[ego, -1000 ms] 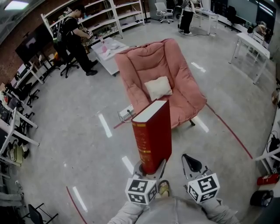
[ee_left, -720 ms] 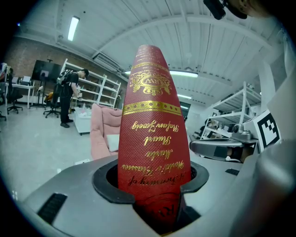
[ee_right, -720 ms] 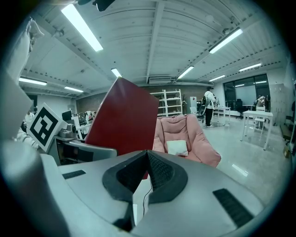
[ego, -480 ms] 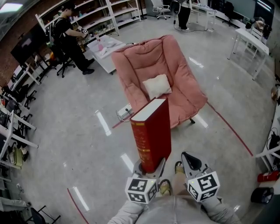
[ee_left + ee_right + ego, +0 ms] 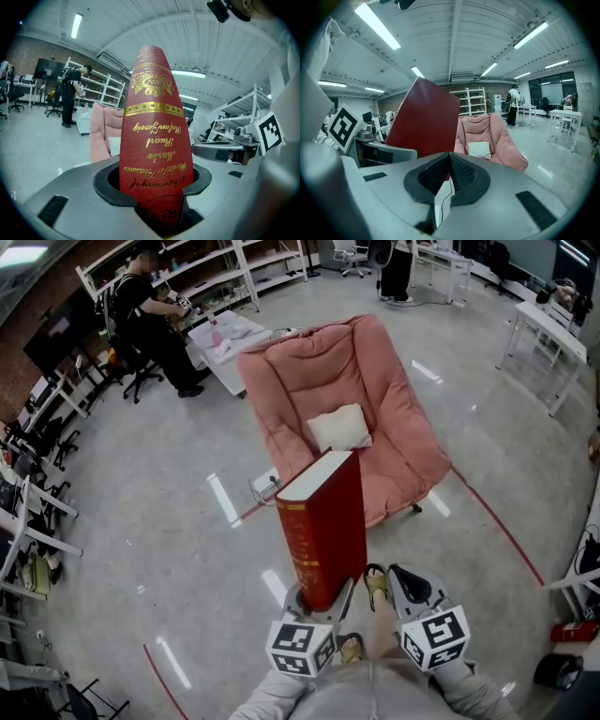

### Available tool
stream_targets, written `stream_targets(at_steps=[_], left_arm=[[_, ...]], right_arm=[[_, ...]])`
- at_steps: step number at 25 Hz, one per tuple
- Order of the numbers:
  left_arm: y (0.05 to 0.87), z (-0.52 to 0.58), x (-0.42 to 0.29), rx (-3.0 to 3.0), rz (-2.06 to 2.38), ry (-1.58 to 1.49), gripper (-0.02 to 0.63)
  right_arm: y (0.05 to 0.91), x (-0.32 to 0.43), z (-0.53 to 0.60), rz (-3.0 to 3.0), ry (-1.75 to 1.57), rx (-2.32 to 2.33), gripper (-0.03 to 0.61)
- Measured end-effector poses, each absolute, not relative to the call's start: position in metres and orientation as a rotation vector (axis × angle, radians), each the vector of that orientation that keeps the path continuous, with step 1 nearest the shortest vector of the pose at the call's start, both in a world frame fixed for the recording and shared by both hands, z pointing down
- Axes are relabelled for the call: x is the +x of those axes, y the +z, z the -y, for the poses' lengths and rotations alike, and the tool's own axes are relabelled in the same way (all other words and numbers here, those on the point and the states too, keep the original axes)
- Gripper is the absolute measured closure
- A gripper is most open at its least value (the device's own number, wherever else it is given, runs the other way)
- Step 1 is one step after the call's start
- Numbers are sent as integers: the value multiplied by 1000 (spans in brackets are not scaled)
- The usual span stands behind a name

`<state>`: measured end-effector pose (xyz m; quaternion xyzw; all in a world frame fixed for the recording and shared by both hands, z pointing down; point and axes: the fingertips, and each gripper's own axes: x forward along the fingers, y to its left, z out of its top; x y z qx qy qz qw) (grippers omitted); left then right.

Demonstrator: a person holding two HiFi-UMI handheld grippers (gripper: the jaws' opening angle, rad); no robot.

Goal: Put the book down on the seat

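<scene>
2 people are standing at the far side of the room, 1 in black [image 5: 150, 320] at the white shelving [image 5: 225, 268] on the far left and another [image 5: 396, 268] among desks further right. A white low table [image 5: 230, 338] is sitting just beyond the pink padded chair [image 5: 375, 399], and a white cushion [image 5: 339, 427] is lying on its seat. A red floor line [image 5: 497, 521] is running past the chair's right side. A small white box with a cable [image 5: 265, 484] is lying on the floor at the chair's near left corner. A sandalled foot [image 5: 376, 585] is showing between the 2 grippers.

The left gripper [image 5: 319, 596] is pinching the lower end of a thick red book [image 5: 323, 531], its jaws spread wide around it. The book is standing upright out of them, its gold-lettered spine facing that gripper's camera. The right gripper [image 5: 410, 587] is carrying nothing, its jaws pressed together, and is hanging just right of the book without touching it.

The book is being held above bare floor on the near side of the chair, apart from the seat, with its top end lining up with the chair's near edge in the head view.
</scene>
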<state>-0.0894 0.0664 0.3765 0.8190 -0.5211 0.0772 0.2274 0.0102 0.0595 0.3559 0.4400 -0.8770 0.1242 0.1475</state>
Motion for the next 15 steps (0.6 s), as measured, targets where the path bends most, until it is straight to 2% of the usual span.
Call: stream_targets(at_steps=[15], left_arm=[[404,33,-58,2226,1412,281,376]], right_arm=[[387,32,44,2479,440,1179,574]])
